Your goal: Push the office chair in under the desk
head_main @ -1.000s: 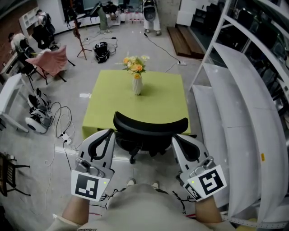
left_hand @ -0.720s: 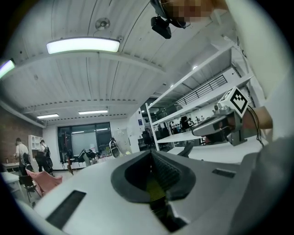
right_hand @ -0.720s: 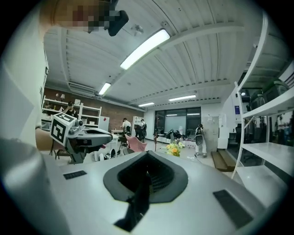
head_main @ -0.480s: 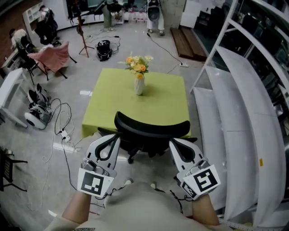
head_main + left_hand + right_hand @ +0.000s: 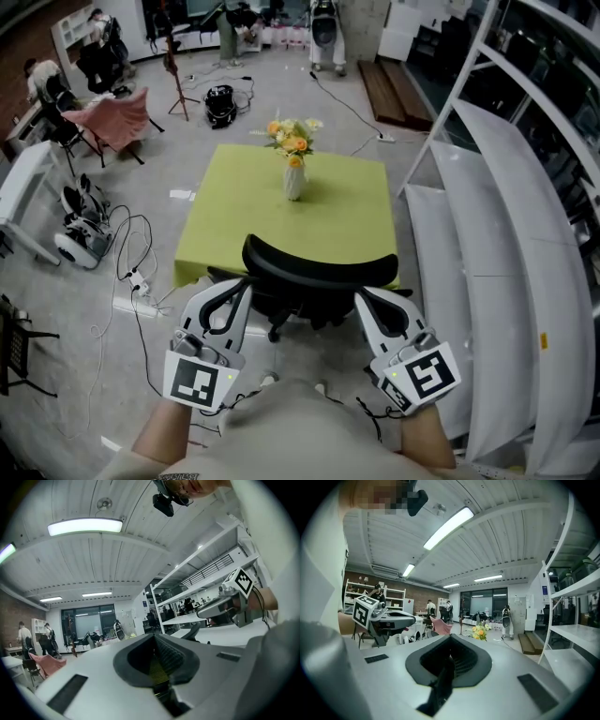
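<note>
Head view has the office chair sitting at the near edge of the green counter. Its curved black backrest is right along that edge and the seat looks partly tucked under already.

The left claw and right claw are both pinched fully closed with nothing in them. One sits at each end of the backrest, and I can't tell if they're actually touching it.

What I'd worry about:
- Closed claw tips on a rounded backrest could slide off the ends if the push isn't square.
- Uneven pressure and the chair probably swivels or rolls off crooked instead of going straight in.
- If the backrest bumps the counter edge hard, the white vase of flowers near the far side could wobble or tip. It's tall and narrow, so I'd guess it's top-heavy.
- Loose cables lie on the floor off the counter's left corner. A chair drifting left could catch a wheel there.

Room-wise, the white shelving rack runs close along the right side, so not much slack there. Left is open floor apart from the cables. Straight ahead looks clear under the counter, though I can't see its legs.
</note>
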`<state>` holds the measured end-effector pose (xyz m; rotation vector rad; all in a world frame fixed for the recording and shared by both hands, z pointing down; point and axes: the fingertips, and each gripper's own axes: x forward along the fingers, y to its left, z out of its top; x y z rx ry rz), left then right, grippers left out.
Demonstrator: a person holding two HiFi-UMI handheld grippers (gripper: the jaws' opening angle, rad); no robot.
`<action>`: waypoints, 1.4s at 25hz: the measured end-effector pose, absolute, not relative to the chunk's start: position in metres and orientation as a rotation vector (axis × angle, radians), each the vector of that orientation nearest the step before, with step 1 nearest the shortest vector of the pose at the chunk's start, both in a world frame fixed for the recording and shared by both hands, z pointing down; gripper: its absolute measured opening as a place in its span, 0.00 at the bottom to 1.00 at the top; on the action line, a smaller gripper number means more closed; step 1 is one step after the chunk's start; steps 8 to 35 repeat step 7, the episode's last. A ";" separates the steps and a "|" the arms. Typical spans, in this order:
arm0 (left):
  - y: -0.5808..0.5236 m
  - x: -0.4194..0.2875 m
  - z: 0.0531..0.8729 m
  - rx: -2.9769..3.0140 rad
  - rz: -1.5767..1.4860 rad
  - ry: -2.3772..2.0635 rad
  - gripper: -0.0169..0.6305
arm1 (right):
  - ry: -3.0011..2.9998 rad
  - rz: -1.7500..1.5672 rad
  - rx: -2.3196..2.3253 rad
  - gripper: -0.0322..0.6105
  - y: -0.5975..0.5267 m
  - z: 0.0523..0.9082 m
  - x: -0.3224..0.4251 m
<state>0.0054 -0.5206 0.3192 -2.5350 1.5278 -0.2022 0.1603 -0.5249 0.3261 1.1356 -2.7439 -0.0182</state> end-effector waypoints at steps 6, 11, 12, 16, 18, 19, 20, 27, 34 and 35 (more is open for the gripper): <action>-0.524 0.000 0.316 -2.509 -0.209 1.532 0.04 | -2.755 -0.030 1.134 0.06 -0.529 0.325 0.158; -0.525 -0.001 0.317 -2.502 -0.213 1.528 0.04 | -2.756 -0.026 1.135 0.06 -0.530 0.327 0.157; -0.525 -0.001 0.317 -2.502 -0.213 1.528 0.04 | -2.756 -0.026 1.135 0.06 -0.530 0.327 0.157; -0.525 -0.001 0.317 -2.502 -0.213 1.528 0.04 | -2.756 -0.026 1.135 0.06 -0.530 0.327 0.157; -0.525 -0.001 0.317 -2.502 -0.213 1.528 0.04 | -2.756 -0.026 1.135 0.06 -0.530 0.327 0.157; -0.525 -0.001 0.317 -2.502 -0.213 1.528 0.04 | -2.756 -0.026 1.135 0.06 -0.530 0.327 0.157; -0.525 -0.001 0.317 -2.502 -0.213 1.528 0.04 | -2.756 -0.026 1.135 0.06 -0.530 0.327 0.157; -0.525 -0.001 0.317 -2.502 -0.213 1.528 0.04 | -2.756 -0.026 1.135 0.06 -0.530 0.327 0.157; -0.525 -0.001 0.317 -2.502 -0.213 1.528 0.04 | -2.756 -0.026 1.135 0.06 -0.530 0.327 0.157; -0.525 -0.001 0.317 -2.502 -0.213 1.528 0.04 | -2.756 -0.026 1.135 0.06 -0.530 0.327 0.157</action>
